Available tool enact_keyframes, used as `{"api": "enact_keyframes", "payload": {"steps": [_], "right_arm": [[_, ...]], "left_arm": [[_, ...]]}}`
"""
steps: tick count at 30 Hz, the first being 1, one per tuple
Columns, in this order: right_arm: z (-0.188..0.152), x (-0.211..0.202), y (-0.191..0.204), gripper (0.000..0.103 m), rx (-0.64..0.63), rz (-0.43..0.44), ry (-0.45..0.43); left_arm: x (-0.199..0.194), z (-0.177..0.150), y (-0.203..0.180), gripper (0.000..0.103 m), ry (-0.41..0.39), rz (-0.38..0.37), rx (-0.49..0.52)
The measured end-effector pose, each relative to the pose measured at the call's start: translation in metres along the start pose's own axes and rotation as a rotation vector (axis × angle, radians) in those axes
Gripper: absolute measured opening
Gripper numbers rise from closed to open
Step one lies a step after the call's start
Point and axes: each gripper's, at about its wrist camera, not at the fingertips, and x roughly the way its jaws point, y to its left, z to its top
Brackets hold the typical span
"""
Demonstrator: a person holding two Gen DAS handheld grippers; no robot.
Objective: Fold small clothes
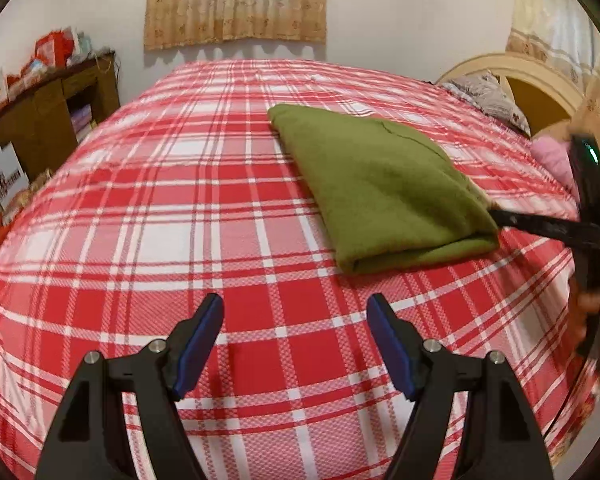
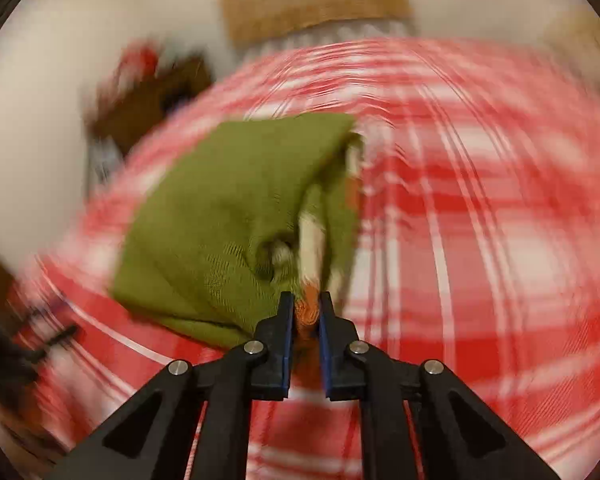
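Note:
A green garment lies folded into a thick rectangle on the red plaid bedsheet, right of centre. My left gripper hovers over bare sheet in front of it, jaws wide apart with nothing between them. My right gripper reaches in from the right to the garment's near right corner. In the blurred right wrist view the right gripper is shut on an orange and white edge of the green garment, which bunches up at the pinched spot.
A wooden shelf unit with boxes stands against the left wall. A patterned pillow and a cream headboard sit at the far right. Something pink lies by the right edge.

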Motion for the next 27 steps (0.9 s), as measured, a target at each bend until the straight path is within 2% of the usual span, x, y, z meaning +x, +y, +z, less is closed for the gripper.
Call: {"api": "enact_keyframes", "payload": {"steps": [2, 3, 4, 6, 9, 12, 13, 15, 16, 17, 20, 21, 22, 23, 26, 27], "right_arm": [[-0.018, -0.001, -0.018, 0.010, 0.115, 0.029, -0.022], [-0.025, 0.000, -0.022, 0.010, 0.136, 0.019, -0.020], [-0.033, 0.001, -0.027, 0.003, 0.151, -0.009, -0.010], [-0.039, -0.010, -0.032, 0.002, 0.192, -0.002, -0.041], [-0.029, -0.037, -0.011, 0.005, 0.113, -0.058, -0.127], [-0.007, -0.049, 0.026, 0.007, -0.008, -0.035, -0.165], [-0.003, -0.049, 0.035, 0.013, -0.041, -0.022, -0.164], [0.009, -0.040, 0.053, 0.035, -0.120, -0.038, -0.159], [0.013, -0.032, 0.060, 0.057, -0.147, -0.046, -0.155], [0.014, -0.023, 0.065, 0.070, -0.167, -0.056, -0.144], [0.021, 0.019, 0.065, 0.068, -0.180, -0.073, -0.069], [0.020, 0.031, 0.065, 0.062, -0.187, -0.092, -0.041], [0.020, 0.045, 0.063, 0.037, -0.202, -0.133, -0.017], [0.019, 0.052, 0.062, 0.029, -0.213, -0.170, -0.003], [0.019, 0.046, 0.055, 0.021, -0.170, -0.150, -0.024], [0.019, 0.041, 0.047, 0.019, -0.117, -0.128, -0.037]], "left_arm": [[0.002, 0.001, 0.003, 0.076, 0.014, -0.020, -0.027], [0.004, 0.001, 0.005, 0.076, 0.025, -0.028, -0.037], [0.004, 0.001, 0.005, 0.076, 0.031, -0.031, -0.040], [0.003, 0.000, 0.005, 0.076, 0.026, -0.015, -0.033], [0.001, -0.002, 0.005, 0.076, 0.015, 0.007, -0.025], [0.004, -0.001, 0.005, 0.076, 0.022, 0.001, -0.045], [0.004, -0.001, 0.004, 0.076, 0.022, 0.000, -0.051], [0.004, 0.000, 0.002, 0.076, 0.024, 0.003, -0.047], [0.004, 0.000, 0.000, 0.076, 0.027, 0.013, -0.041], [0.003, 0.000, -0.002, 0.076, 0.028, 0.031, -0.030], [0.000, 0.003, -0.008, 0.076, 0.015, 0.101, 0.019], [-0.001, 0.004, -0.010, 0.077, 0.011, 0.128, 0.038], [-0.001, 0.006, -0.011, 0.078, 0.010, 0.152, 0.052], [0.000, 0.008, -0.012, 0.078, 0.009, 0.171, 0.066], [0.001, 0.011, -0.016, 0.078, 0.001, 0.199, 0.098], [0.002, 0.012, -0.018, 0.078, -0.003, 0.202, 0.104]]}}
